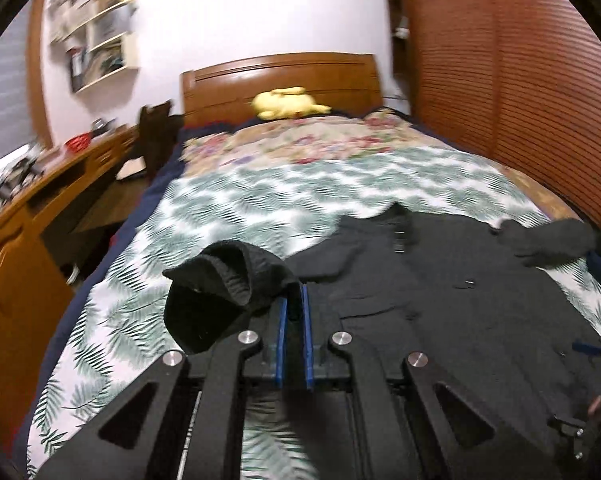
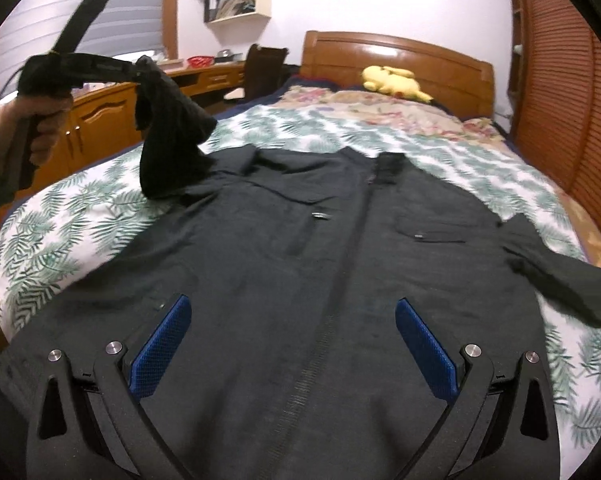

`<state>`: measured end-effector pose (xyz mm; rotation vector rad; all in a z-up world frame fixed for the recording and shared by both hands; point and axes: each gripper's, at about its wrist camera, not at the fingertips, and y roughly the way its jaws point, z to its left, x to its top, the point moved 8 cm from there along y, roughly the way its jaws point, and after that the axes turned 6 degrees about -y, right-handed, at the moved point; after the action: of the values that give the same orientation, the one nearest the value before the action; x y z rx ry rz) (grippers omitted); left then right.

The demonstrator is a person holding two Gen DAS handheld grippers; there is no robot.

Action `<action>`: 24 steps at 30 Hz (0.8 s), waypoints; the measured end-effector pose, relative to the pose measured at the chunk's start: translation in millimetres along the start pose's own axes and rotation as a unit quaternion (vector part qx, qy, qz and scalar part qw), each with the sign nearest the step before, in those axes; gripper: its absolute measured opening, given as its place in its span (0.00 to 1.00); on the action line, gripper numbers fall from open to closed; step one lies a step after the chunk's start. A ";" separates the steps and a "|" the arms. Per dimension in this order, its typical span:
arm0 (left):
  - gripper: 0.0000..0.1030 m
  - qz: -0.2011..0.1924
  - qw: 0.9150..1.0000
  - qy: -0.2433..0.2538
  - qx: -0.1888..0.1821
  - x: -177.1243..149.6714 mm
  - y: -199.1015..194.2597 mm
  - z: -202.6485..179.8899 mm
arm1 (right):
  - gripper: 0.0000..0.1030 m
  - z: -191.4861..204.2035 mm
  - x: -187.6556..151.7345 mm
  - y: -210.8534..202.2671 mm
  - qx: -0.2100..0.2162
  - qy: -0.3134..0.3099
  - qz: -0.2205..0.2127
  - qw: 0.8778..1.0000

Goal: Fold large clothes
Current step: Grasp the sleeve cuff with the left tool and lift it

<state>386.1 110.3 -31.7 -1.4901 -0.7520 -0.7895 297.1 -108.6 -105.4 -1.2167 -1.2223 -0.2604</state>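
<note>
A large black zip-front jacket lies face up on the bed, collar toward the headboard; it also shows in the left wrist view. My left gripper is shut on the cuff of the jacket's left sleeve and holds it lifted above the bed; in the right wrist view the left gripper holds that sleeve up at the upper left. My right gripper is open and empty, low over the jacket's hem. The other sleeve lies spread to the right.
The bed has a leaf-print cover and a floral quilt by the wooden headboard. A yellow plush toy lies at the head. A wooden desk stands left, a slatted wooden wardrobe right.
</note>
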 end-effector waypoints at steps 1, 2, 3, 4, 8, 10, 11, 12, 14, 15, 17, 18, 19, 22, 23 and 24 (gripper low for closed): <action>0.02 0.003 1.000 0.006 -0.010 -2.6 -2.6 -15.2 | 1.00 -6.3 -1.9 -3.2 -0.003 0.001 -0.002 1.000; 0.02 0.005 1.000 0.008 -0.017 -6.0 -3.9 -27.1 | 1.00 -14.0 -4.6 -6.8 -0.007 0.004 -0.005 1.000; 0.02 0.007 1.000 0.009 -0.021 -7.5 -3.5 -36.4 | 1.00 -18.9 -5.5 -7.9 -0.007 0.008 -0.006 1.000; 0.02 0.010 0.999 0.011 -0.031 -12.1 -6.6 -47.9 | 1.00 -24.6 -6.6 -9.5 -0.006 0.016 -0.009 1.000; 0.02 0.016 0.998 0.017 -0.061 -29.4 -16.7 -85.9 | 1.00 -36.8 -7.4 -9.8 0.006 0.032 -0.010 0.999; 0.02 0.018 0.997 0.020 -0.070 -38.1 -20.1 -104.9 | 1.00 -41.9 -5.6 -12.1 0.007 0.036 -0.013 0.999; 0.02 0.019 0.997 0.019 -0.077 -43.0 -21.4 -111.2 | 1.00 -44.5 -4.4 -13.7 0.006 0.039 -0.016 0.999; 0.02 0.020 0.996 0.017 -0.083 -48.3 -25.0 -117.6 | 1.00 -46.9 -5.1 -15.8 0.005 0.041 -0.018 0.999; 0.03 0.017 0.996 0.021 -0.087 -57.0 -29.1 -129.8 | 1.00 -50.8 -4.0 -18.1 0.001 0.047 -0.021 0.999; 0.03 0.014 0.996 0.027 -0.084 -60.4 -29.0 -137.1 | 1.00 -52.6 -5.2 -19.3 -0.001 0.049 -0.021 0.999; 0.03 0.018 0.997 0.037 -0.068 -71.6 -28.1 -142.4 | 1.00 -57.2 -6.3 -19.9 -0.008 0.052 -0.020 0.998; 0.05 0.022 0.997 0.039 -0.063 -74.7 -26.6 -143.2 | 1.00 -58.9 -7.0 -20.1 -0.013 0.052 -0.019 0.998; 0.07 0.023 0.997 0.039 -0.062 -77.9 -26.5 -142.9 | 1.00 -60.5 -7.9 -20.4 -0.017 0.052 -0.018 0.998; 0.09 0.021 0.997 0.043 -0.060 -87.3 -34.4 -143.2 | 1.00 -64.0 -11.7 -21.0 -0.021 0.056 -0.013 0.998; 0.10 0.018 0.997 0.044 -0.062 -88.4 -37.5 -143.6 | 1.00 -64.8 -12.4 -20.9 -0.022 0.056 -0.012 0.998; 0.13 0.014 0.997 0.044 -0.069 -89.3 -44.4 -144.4 | 1.00 -65.0 -13.4 -21.4 -0.023 0.056 -0.011 0.998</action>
<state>292.8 -31.7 -75.6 -1.5745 -0.6190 -0.8953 313.2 -175.6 -94.7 -1.2130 -1.1390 -0.3696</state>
